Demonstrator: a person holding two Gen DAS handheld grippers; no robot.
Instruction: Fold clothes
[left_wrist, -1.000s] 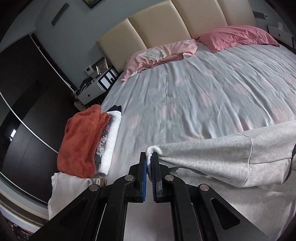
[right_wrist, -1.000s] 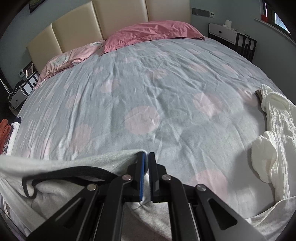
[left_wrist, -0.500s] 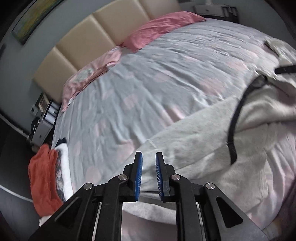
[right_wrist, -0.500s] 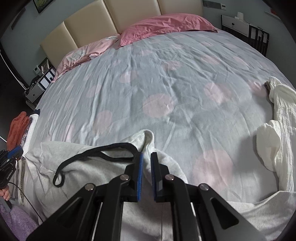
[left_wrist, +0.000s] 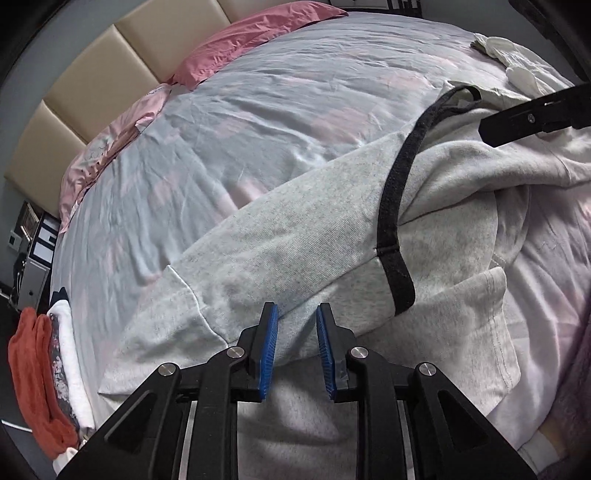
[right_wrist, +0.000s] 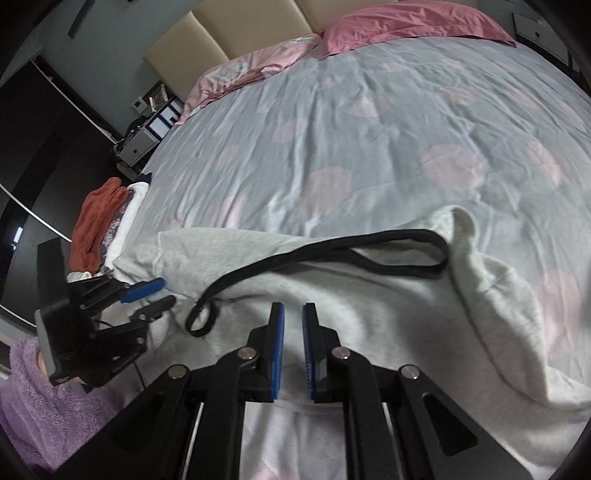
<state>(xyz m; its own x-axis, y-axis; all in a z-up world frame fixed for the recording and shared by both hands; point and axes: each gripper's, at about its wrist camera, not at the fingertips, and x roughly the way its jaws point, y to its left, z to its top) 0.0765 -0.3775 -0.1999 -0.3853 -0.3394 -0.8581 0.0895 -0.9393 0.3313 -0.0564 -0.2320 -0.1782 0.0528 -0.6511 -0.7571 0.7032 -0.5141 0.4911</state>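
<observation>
A light grey sweatshirt (left_wrist: 303, 236) with a black neck band (left_wrist: 397, 206) lies on the bed near its front edge, one sleeve folded across the body. It also shows in the right wrist view (right_wrist: 369, 295), with the black band (right_wrist: 332, 247) looping on top. My left gripper (left_wrist: 294, 343) is open and empty, just above the folded sleeve. It shows at the left of the right wrist view (right_wrist: 155, 293). My right gripper (right_wrist: 293, 332) is open by a narrow gap and empty, over the sweatshirt's body.
A stack of folded clothes (left_wrist: 44, 373), orange on top, sits at the bed's left edge and also shows in the right wrist view (right_wrist: 99, 225). A crumpled cream garment (left_wrist: 513, 59) lies at the far right. Pink pillows (right_wrist: 406, 26) rest against the headboard. A nightstand (right_wrist: 144, 136) stands left.
Both grippers have let go of the sweatshirt and opened. The sleeve now lies folded across the body. Both grippers have drawn back a little above the cloth.
</observation>
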